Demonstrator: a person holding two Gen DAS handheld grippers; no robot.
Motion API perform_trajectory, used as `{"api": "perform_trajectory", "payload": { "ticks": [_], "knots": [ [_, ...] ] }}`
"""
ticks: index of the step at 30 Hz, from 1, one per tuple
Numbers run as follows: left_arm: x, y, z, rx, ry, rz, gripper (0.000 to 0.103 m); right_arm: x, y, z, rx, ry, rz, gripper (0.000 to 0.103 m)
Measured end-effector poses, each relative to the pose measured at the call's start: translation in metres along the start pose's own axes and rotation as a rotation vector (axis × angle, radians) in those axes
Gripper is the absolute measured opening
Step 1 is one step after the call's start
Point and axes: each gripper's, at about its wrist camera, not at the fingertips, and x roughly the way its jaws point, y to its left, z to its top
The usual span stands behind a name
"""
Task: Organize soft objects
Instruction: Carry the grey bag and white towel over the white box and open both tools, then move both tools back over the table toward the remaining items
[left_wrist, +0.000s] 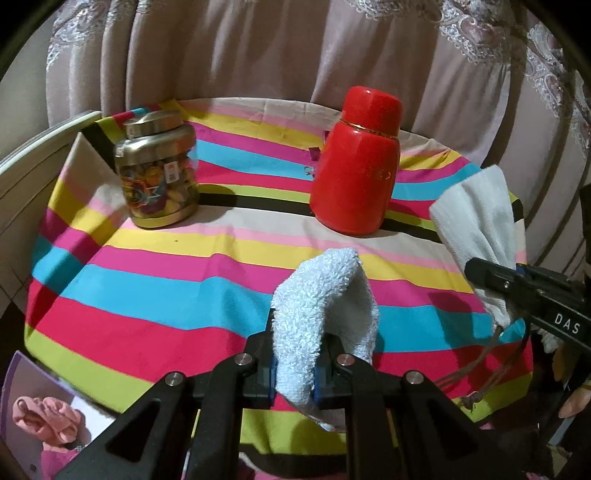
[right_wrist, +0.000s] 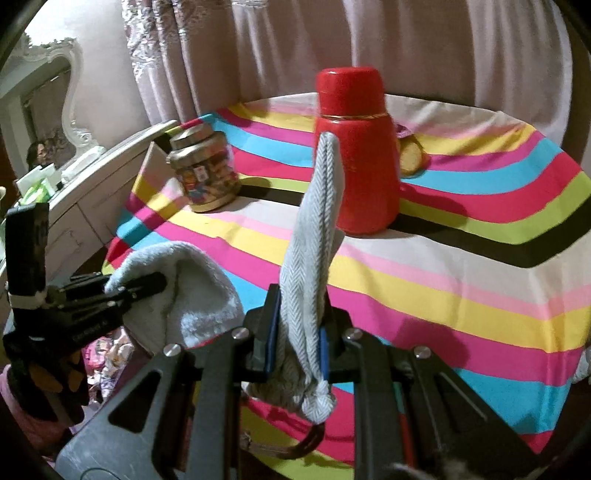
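The left tool (left_wrist: 293, 373) is pressed together on a light blue terry towel (left_wrist: 325, 306). The cloth is pinched between the blue pads; its upper part rises above the fingers and folds over, and a short end hangs below them. In the right wrist view the same left tool (right_wrist: 147, 286) appears at the left edge, with the terry towel (right_wrist: 192, 288) draped from its tip, above the near left edge of the surface.

The right tool (right_wrist: 297, 350) is pressed together on a grey-white herringbone cloth pouch (right_wrist: 306, 273). The pouch stands upright between the pads, its top reaching in front of the red flask (right_wrist: 356, 155); its gathered end bunches below the fingers, where a brown cord loop (right_wrist: 306, 443) hangs. In the left wrist view the right tool (left_wrist: 495, 275) enters from the right, with the pouch (left_wrist: 476, 221) fanning up and left from it.

Both cloths are held clear above the surface (left_wrist: 147, 266), which is covered by a multicolour striped cloth. On it stand a red flask (left_wrist: 356, 162), right of centre, and a gold-lidded jar (left_wrist: 159, 170) of mixed contents, at the left, well apart from each other. A pleated curtain (left_wrist: 258, 48) hangs behind. A pink garment (left_wrist: 48, 417) lies below the surface edge at the lower left.
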Motion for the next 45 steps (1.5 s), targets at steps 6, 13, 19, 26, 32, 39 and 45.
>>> {"api": "perform_trajectory", "payload": {
  "ticks": [6, 13, 19, 26, 32, 39, 45],
  "knots": [
    [-0.03, 0.016, -0.01, -0.012, -0.028, 0.044, 0.014, -0.001, 0.038, 0.003, -0.065, 0.0, 0.074, 0.021],
    [-0.06, 0.044, -0.03, -0.054, -0.044, 0.125, 0.014, -0.001, 0.095, 0.007, -0.174, 0.003, 0.213, 0.021],
    [-0.077, 0.073, -0.045, -0.112, -0.052, 0.181, 0.014, 0.009, 0.136, 0.012, -0.233, 0.038, 0.32, 0.021],
    [-0.121, 0.129, -0.077, -0.246, -0.058, 0.33, 0.018, 0.018, 0.188, 0.021, -0.246, 0.101, 0.521, 0.021],
    [-0.152, 0.179, -0.108, -0.353, -0.028, 0.543, 0.07, 0.044, 0.254, -0.004, -0.323, 0.19, 0.683, 0.057],
    [-0.133, 0.169, -0.095, -0.25, -0.041, 0.597, 0.085, 0.07, 0.217, -0.007, -0.25, 0.18, 0.579, 0.074],
    [-0.049, 0.119, -0.04, -0.098, -0.004, 0.391, 0.085, 0.082, 0.089, 0.006, 0.034, 0.114, 0.402, 0.074]
  ]
}}
